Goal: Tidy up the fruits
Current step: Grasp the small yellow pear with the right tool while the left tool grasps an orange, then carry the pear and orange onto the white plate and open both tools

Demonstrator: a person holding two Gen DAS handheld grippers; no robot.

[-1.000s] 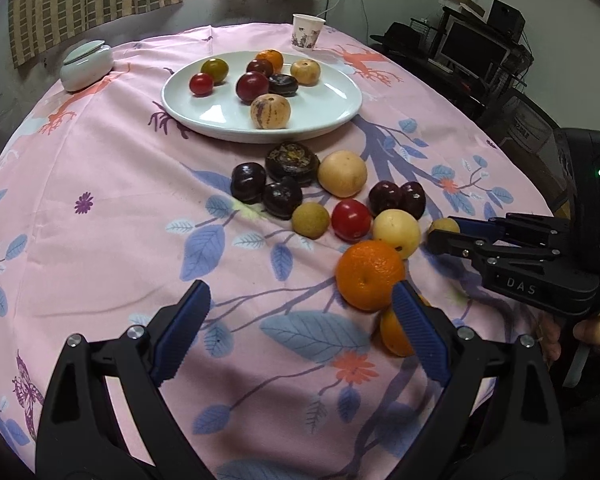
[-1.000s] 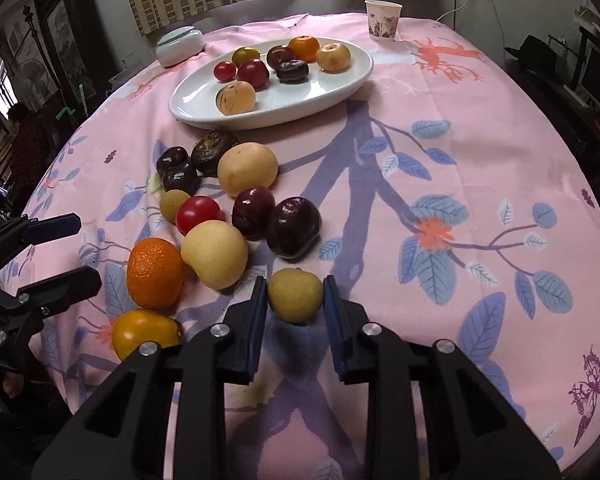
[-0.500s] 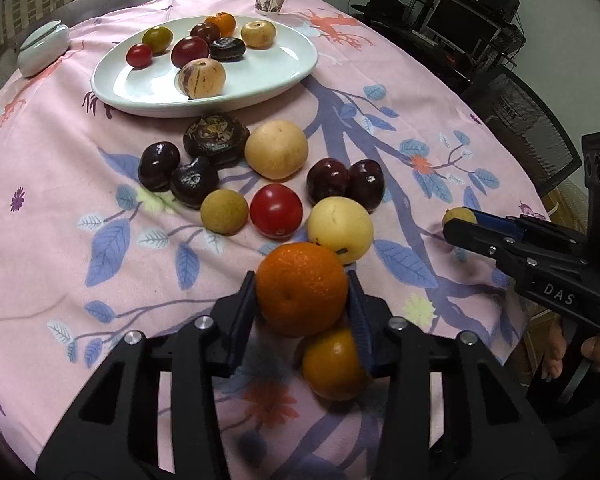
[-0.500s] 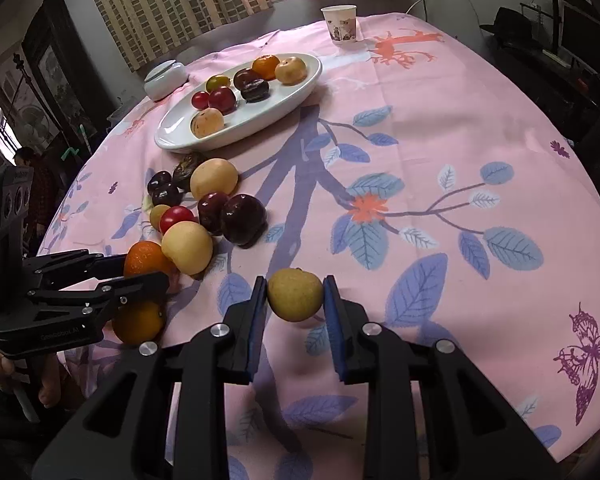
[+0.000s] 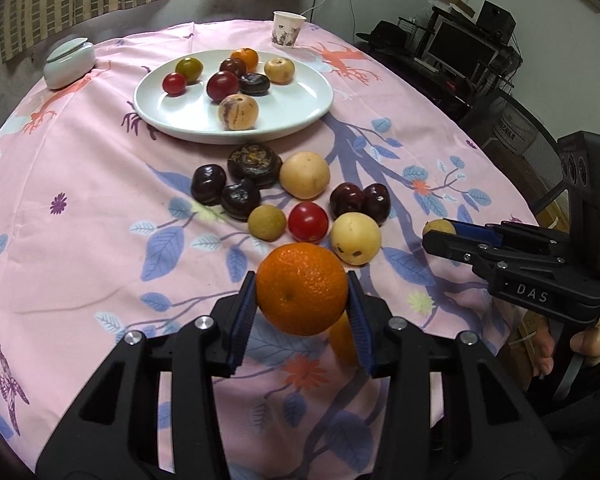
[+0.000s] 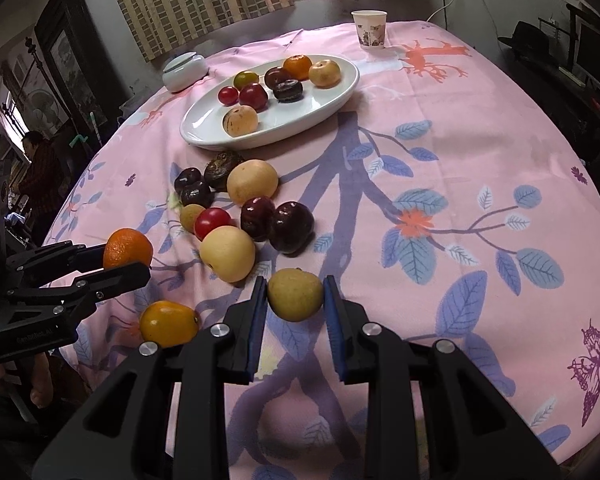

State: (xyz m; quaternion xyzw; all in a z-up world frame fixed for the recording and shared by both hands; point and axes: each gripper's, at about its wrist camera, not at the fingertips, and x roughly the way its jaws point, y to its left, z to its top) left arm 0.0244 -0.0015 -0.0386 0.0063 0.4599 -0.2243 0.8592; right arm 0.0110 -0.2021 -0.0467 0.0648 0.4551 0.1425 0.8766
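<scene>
Our left tongs (image 5: 302,308) clench the orange (image 5: 302,288), right tongs (image 6: 295,308) a pear (image 6: 295,294); round fruit may slip and scatter the pile (image 5: 300,196).

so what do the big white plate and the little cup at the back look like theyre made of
Plate: looks like glazed ceramic, smooth glossy white with soft window glare on its rim; it could be melamine.
Cup: probably paper, with thin matte walls, a rolled lip and a printed pattern.
</scene>
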